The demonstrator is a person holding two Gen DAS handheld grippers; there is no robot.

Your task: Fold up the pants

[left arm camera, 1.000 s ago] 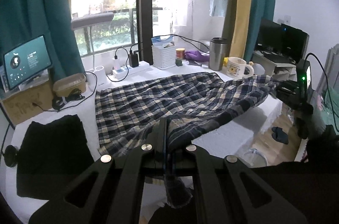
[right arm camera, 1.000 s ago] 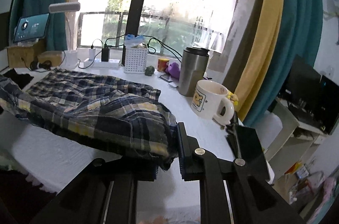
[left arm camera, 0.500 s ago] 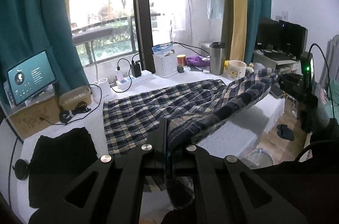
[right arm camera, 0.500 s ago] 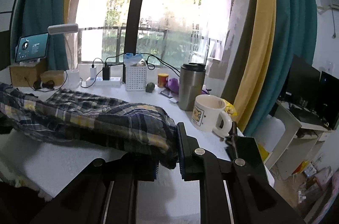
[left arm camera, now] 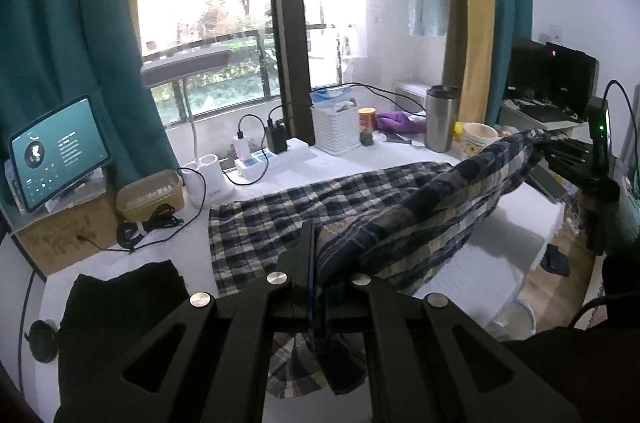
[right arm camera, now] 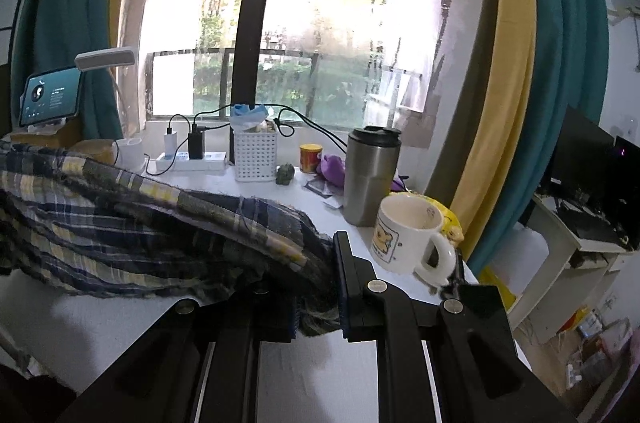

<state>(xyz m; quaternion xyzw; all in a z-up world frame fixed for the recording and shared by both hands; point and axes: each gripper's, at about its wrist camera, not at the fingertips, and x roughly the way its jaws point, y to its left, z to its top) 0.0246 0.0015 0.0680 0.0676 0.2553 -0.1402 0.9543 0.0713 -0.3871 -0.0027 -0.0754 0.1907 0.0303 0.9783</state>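
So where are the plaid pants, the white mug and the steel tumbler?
plaid pants (left arm camera: 280, 223), left wrist view, flat part on the table
white mug (right arm camera: 404, 235), right wrist view, its side
steel tumbler (right arm camera: 370, 175), right wrist view, its body

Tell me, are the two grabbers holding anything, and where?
Both hold the plaid pants: the left gripper pinches one near edge, the right gripper clamps a bunched end, lifted off the table.
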